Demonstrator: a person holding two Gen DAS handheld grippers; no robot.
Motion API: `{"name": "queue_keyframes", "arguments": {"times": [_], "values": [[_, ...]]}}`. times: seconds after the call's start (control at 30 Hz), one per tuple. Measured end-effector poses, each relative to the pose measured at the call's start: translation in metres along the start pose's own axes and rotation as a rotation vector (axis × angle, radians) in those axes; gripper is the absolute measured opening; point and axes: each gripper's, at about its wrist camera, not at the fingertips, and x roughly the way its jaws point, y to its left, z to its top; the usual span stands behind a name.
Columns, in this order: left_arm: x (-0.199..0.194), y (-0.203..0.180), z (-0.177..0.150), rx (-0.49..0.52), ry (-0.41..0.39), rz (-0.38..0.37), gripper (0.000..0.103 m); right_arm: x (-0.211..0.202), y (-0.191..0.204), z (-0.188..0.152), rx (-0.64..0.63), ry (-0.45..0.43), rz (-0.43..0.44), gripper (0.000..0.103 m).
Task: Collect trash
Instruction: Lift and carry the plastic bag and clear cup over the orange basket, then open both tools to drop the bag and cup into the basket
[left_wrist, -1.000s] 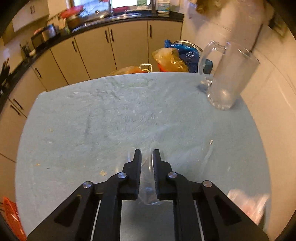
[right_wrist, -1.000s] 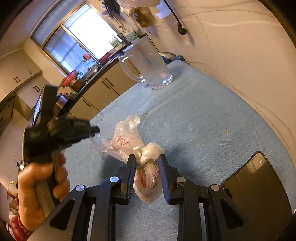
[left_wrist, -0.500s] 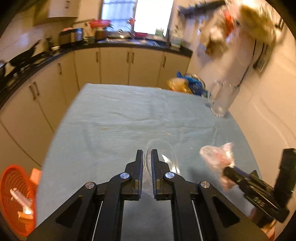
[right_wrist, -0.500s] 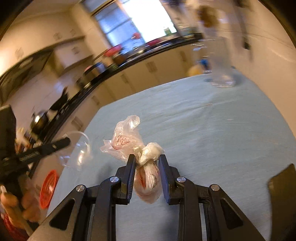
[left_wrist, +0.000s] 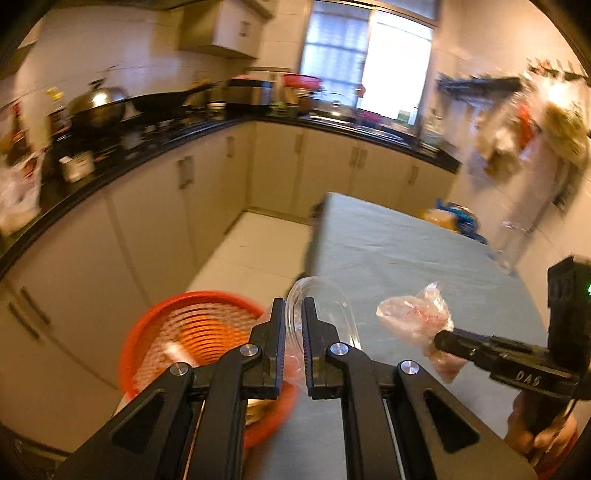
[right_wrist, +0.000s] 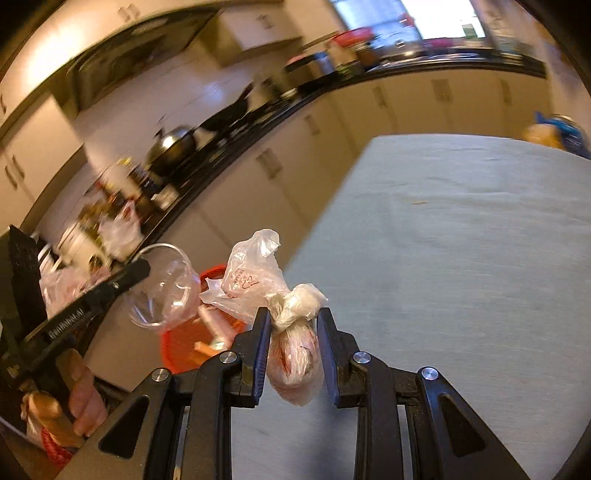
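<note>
My left gripper is shut on the rim of a clear plastic cup, held in the air at the table's left edge, beside the orange mesh trash basket on the floor. The right wrist view shows that cup hanging from the left gripper above the basket. My right gripper is shut on a knotted plastic bag of trash, lifted over the table's near left corner. The left wrist view shows that bag to the right of the cup.
The table with its pale blue cloth stretches right and back; a glass pitcher and coloured bags lie at its far end. Cabinets under a black counter line the left wall, with white floor between. Some trash lies in the basket.
Both grippers swung left from over the table to its left edge, carrying cup and bag. The orange basket has come into view below them. Both grips stayed the same.
</note>
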Motion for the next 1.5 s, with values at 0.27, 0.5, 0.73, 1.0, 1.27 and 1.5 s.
{"name": "queue_keyframes", "arguments": {"times": [0.27,0.5,0.73,1.0,1.27,1.5], "values": [[0.005,0.095,-0.033,-0.082,0.027,0.049,0.008,0.085,0.077,0.011,-0.045,0.107,0.056,0.028],[0.031,0.111,-0.05,-0.09,0.046,0.053,0.008,0.144,0.103,0.008,-0.063,0.175,0.0,0.028],[0.043,0.112,-0.065,-0.082,0.054,0.06,0.008,0.174,0.102,0.004,-0.045,0.214,-0.048,0.031],[0.04,0.105,-0.067,-0.067,0.042,0.062,0.017,0.17,0.104,0.008,-0.041,0.209,-0.026,0.046],[0.008,0.094,-0.068,-0.063,-0.055,0.136,0.047,0.125,0.104,0.009,-0.068,0.118,-0.047,0.046],[-0.049,0.056,-0.093,-0.036,-0.223,0.308,0.09,0.043,0.114,-0.019,-0.214,-0.053,-0.169,0.063]]}}
